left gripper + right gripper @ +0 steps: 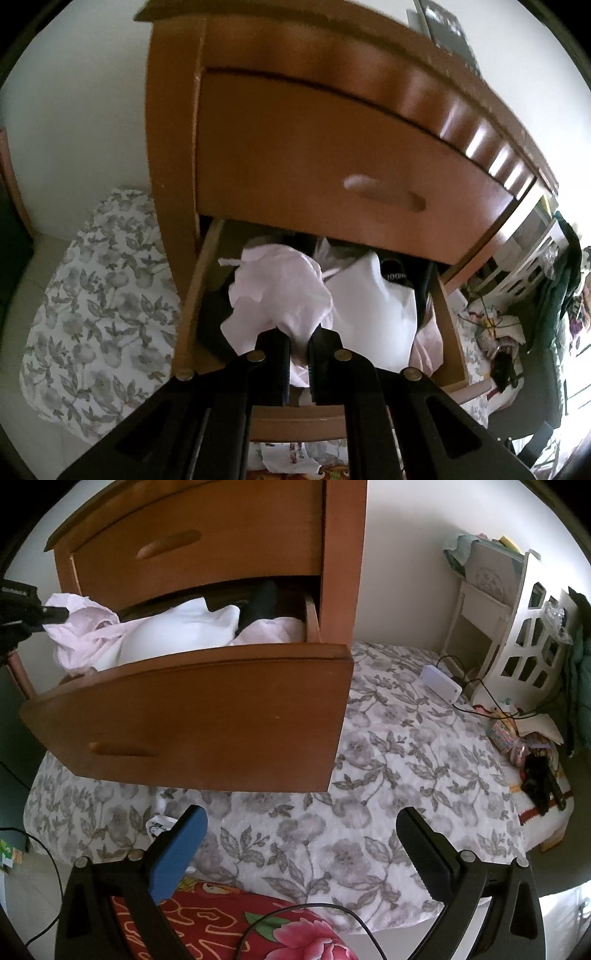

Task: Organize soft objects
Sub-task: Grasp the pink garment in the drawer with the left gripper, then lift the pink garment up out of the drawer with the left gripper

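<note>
Your left gripper is pinched tight on the pale pink garment, over the open lower drawer.

Its jaws are nearly together with the cloth bunched between them; the garment drapes over the drawer's left side, touching a white garment packed inside. Your right gripper hangs spread wide and holds nothing, above the floral bedspread, with the drawer front just ahead and open bed to its right. A black item at the drawer's back carries white lettering too blurred to read. The upper drawer is shut.
</note>
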`<action>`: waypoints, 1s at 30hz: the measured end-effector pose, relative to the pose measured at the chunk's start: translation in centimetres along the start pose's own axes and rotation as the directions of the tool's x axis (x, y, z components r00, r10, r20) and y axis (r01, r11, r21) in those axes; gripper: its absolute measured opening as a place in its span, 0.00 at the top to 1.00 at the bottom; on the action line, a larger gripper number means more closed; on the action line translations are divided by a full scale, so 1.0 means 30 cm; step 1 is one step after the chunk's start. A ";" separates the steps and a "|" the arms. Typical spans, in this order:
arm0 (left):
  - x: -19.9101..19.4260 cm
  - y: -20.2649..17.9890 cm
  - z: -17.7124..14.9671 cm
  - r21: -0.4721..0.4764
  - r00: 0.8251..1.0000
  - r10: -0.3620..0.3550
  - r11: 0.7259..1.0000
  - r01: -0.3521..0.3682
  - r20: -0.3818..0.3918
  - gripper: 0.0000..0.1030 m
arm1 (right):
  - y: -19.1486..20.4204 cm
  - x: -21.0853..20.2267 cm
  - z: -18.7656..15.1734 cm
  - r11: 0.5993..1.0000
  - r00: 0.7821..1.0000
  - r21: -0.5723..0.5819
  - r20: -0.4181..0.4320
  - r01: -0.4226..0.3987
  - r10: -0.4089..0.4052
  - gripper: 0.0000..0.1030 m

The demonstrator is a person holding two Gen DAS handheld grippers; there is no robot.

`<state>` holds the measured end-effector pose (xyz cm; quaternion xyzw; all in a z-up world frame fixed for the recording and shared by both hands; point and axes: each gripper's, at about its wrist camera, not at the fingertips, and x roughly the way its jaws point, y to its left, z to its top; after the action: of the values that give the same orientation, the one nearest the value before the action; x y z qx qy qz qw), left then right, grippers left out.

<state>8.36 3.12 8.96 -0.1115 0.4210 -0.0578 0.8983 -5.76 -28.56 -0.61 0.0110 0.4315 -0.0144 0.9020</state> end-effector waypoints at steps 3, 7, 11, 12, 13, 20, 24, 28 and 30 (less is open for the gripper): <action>-0.038 0.010 0.013 0.006 0.999 0.015 1.000 -0.016 0.030 0.93 | -0.001 -0.004 0.000 1.000 1.000 0.002 0.002 0.000 0.000 0.00; -0.085 0.027 0.036 -0.001 0.998 0.015 1.000 -0.015 0.058 0.93 | -0.001 -0.003 0.000 1.000 1.000 0.002 0.003 0.000 0.000 0.00; -0.120 0.042 0.059 -0.008 0.997 0.024 1.000 -0.023 0.079 0.93 | 0.003 -0.008 0.000 1.000 1.000 -0.001 0.008 -0.004 0.004 0.00; -0.130 0.045 0.063 -0.008 0.996 0.024 1.000 -0.024 0.085 0.93 | 0.004 -0.010 0.001 1.000 1.000 -0.002 0.009 -0.006 0.006 0.00; -0.142 0.046 0.068 -0.005 0.995 0.026 1.000 -0.026 0.092 0.93 | 0.006 -0.012 0.002 1.000 1.000 -0.003 0.010 -0.006 0.006 0.00; -0.230 0.044 0.124 0.010 0.987 0.046 0.999 -0.048 0.155 0.93 | 0.007 -0.024 0.006 1.000 1.000 0.003 0.020 -0.006 0.006 0.00; -0.287 0.026 0.153 0.036 0.980 0.054 0.997 -0.062 0.191 0.93 | 0.010 -0.032 0.006 1.000 1.000 0.002 0.026 -0.010 0.010 0.00; -0.347 0.018 0.176 0.040 0.971 0.061 0.997 -0.073 0.232 0.93 | 0.008 -0.038 0.008 1.000 0.999 0.007 0.033 -0.012 0.011 0.00; -0.378 0.014 0.191 0.044 0.966 0.067 0.996 -0.081 0.251 0.93 | 0.007 -0.041 0.009 1.000 0.999 0.009 0.037 -0.013 0.012 0.00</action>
<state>5.54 6.64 20.84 -0.0779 0.3072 -0.0210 0.9482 -6.32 -28.34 0.53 0.0177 0.4146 -0.0109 0.9098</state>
